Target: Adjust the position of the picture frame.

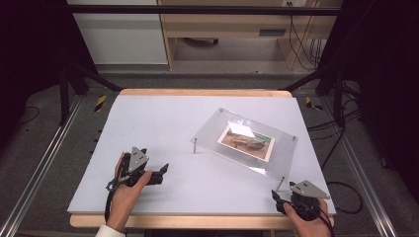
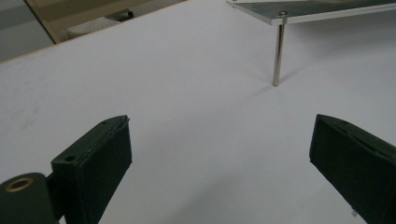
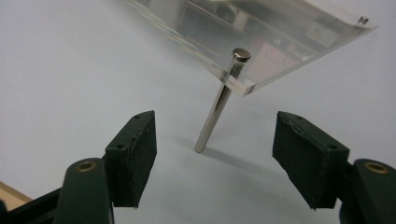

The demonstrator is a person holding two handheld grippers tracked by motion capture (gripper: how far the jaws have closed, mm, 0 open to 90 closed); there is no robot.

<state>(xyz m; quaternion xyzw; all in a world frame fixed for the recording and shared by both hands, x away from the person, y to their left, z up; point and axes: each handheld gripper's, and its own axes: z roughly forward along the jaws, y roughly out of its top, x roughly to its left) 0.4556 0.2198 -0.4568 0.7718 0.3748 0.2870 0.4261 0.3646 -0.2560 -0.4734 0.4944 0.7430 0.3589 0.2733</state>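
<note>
A white table (image 1: 163,123) carries a clear frame (image 1: 245,140) right of centre, raised on thin metal legs with a photo (image 1: 247,137) sandwiched inside. The left gripper (image 1: 160,174) rests on the table near the front left, jaws spread with nothing between them, aimed toward the frame's near-left leg (image 2: 278,51). The right gripper (image 1: 276,196) sits at the front right corner, jaws apart and holding nothing, just short of the frame's nearest leg (image 3: 219,102).
</note>
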